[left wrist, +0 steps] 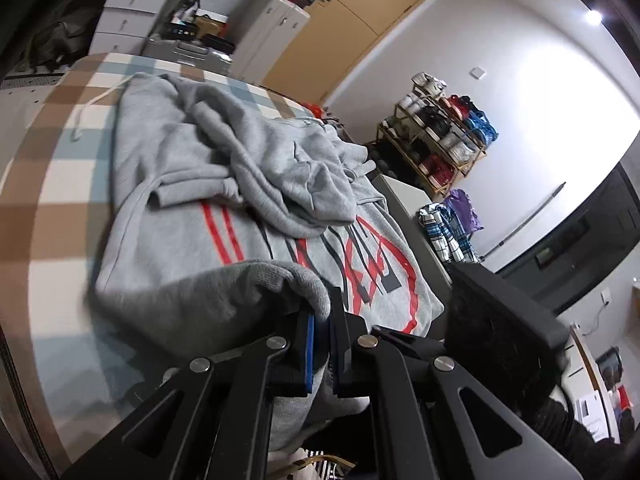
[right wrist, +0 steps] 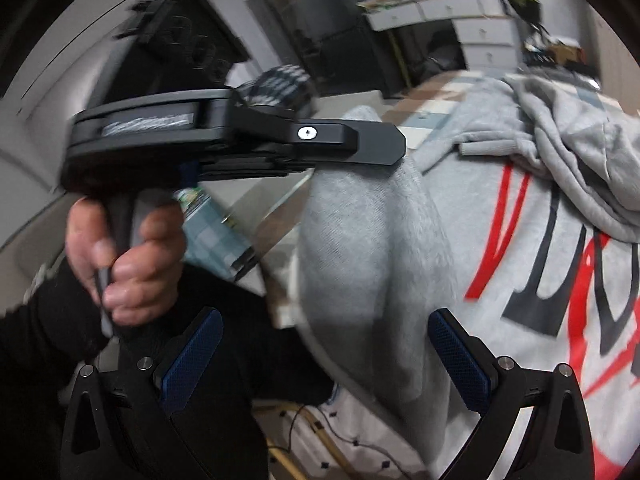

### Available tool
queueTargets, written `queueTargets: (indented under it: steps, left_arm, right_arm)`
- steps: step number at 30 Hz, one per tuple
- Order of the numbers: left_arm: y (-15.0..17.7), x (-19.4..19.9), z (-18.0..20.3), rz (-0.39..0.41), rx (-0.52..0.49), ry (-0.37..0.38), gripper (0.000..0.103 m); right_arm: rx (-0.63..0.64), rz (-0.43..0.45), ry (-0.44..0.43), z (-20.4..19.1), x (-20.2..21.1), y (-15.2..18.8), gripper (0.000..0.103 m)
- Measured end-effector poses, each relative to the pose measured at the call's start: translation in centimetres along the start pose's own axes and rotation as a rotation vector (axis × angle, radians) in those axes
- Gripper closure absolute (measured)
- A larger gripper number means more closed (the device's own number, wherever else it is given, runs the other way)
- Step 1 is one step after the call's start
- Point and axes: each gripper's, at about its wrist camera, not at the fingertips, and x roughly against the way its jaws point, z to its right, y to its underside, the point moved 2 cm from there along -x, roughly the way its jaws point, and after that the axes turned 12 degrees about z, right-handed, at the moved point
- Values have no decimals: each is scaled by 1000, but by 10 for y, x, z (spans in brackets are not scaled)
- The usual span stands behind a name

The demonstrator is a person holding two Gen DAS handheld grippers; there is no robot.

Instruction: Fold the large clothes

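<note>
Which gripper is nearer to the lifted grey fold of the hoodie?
Left. The left gripper is shut on the lifted fold of the grey hoodie. The right gripper is open, its pads clear of the cloth.

We clamp our left tool (left wrist: 326, 320) tight on grey cloth, our bare left hand (right wrist: 120, 256) gripping its handle, while our right tool (right wrist: 324, 356) stands wide apart with nothing between its pads.
</note>
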Motion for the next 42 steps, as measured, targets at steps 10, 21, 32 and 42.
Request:
queueTargets:
  steps: [10, 21, 32, 42]
  left_arm:
    - [-2, -5, -51, -88, 91, -19, 78]
    - [29, 7, -74, -205, 181, -136, 27]
    - [41, -15, -47, -313, 150, 2, 41]
    - [18, -7, -36, -219, 275, 256, 43]
  right_arm:
    - [-164, 4, 119, 79, -35, -34, 25]
    - [-284, -37, 89, 116, -28, -25, 97]
    - [-207, 78, 211, 122, 23, -33, 99]
    - [164, 167, 94, 36, 70, -18, 18]
